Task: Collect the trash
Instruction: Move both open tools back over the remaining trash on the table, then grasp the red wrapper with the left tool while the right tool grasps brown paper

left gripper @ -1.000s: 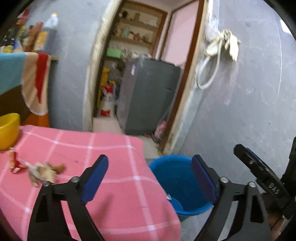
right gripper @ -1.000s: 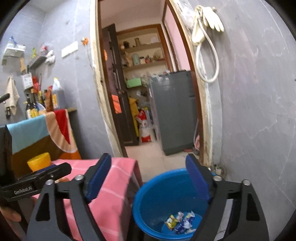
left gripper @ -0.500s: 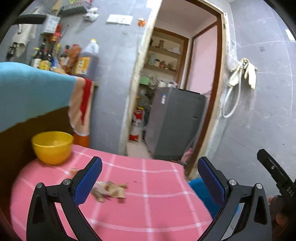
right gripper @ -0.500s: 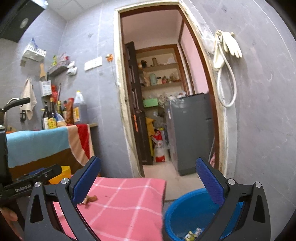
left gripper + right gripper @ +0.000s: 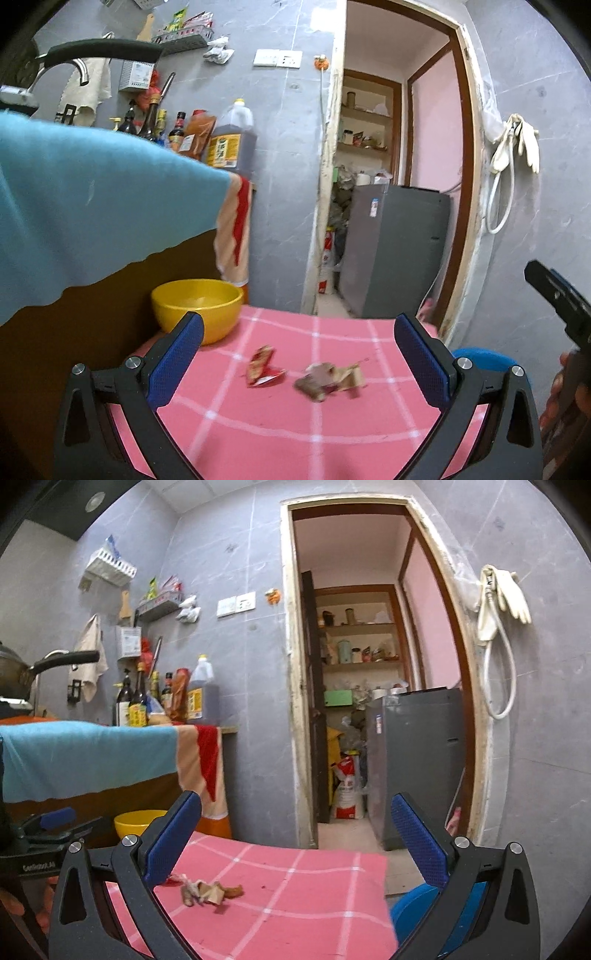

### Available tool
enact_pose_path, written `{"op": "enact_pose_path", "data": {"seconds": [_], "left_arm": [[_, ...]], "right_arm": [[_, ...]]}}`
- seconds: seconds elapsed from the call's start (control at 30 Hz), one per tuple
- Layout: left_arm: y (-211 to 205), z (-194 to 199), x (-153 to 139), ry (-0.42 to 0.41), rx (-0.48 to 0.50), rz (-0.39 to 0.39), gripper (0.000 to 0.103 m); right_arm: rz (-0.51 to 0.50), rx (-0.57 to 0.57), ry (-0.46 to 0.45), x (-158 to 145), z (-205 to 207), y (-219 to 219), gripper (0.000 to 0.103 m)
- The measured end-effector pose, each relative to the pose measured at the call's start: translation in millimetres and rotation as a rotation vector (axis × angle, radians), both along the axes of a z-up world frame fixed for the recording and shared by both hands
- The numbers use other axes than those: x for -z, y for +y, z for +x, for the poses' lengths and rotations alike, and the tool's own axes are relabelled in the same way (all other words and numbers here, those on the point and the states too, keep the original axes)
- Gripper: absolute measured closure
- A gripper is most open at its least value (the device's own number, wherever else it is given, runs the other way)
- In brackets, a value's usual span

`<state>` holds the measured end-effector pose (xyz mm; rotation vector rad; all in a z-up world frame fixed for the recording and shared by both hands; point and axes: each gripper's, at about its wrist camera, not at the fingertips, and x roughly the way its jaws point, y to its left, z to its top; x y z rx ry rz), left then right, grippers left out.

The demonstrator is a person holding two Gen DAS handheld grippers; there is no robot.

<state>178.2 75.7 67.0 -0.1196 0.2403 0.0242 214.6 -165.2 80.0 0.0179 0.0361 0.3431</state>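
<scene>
A: What changed since a second ago?
B: The view swung from the round blue plastic bucket [image 5: 410, 904] to the pink checked counter [image 5: 295, 424].
A: Grippers?
B: Left gripper [image 5: 299, 358] and right gripper [image 5: 295, 834] level, jaws spread wide, empty; the crumpled brown paper scrap [image 5: 328, 376] and torn red wrapper [image 5: 263, 367] lie ahead on the counter.

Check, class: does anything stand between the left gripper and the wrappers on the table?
Nothing visible does. The left gripper is open above the pink cloth, with the red wrapper and brown wrapper lying uncovered ahead of it.

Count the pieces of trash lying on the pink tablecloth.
2: a red wrapper nearer the yellow bowl, and a crumpled brown wrapper beside it, toward the blue bucket. The grippers may hide others.
</scene>
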Motion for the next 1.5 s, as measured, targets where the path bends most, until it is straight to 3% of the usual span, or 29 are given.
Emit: {"op": "enact_pose_path", "data": {"seconds": [0.23,0.73,0.8,0.93,1.0,1.17,1.3,1.47,1.5], "left_arm": [[25,3,19,0.057,-0.041,0.012,0.002],[48,53,52,0.302,-0.005,-0.033,0.003],[49,62,55,0.324,0.002,-0.039,0.008],[50,82,63,0.382,0.024,-0.06,0.031],[51,90,66,0.405,0.037,-0.078,0.038],[52,105,74,0.447,0.074,-0.112,0.057],[50,112,77,0.466,0.091,-0.119,0.066],[48,119,81,0.499,0.096,-0.131,0.085],[48,120,82,0.503,0.095,-0.136,0.089]], "right_arm": [[-0.04,-0.036,0.061,17,15,24,0.0],[-0.126,-0.103,0.342,56,70,63,0.001],[-0.152,-0.119,0.371,61,75,70,0.004],[-0.201,-0.175,0.469,75,88,83,0.028],[-0.214,-0.203,0.512,81,93,88,0.036],[-0.239,-0.256,0.599,91,104,101,0.049],[-0.263,-0.277,0.663,101,113,111,0.06],[-0.276,-0.295,0.697,105,116,116,0.072],[-0.277,-0.3,0.702,106,116,117,0.078]]}}
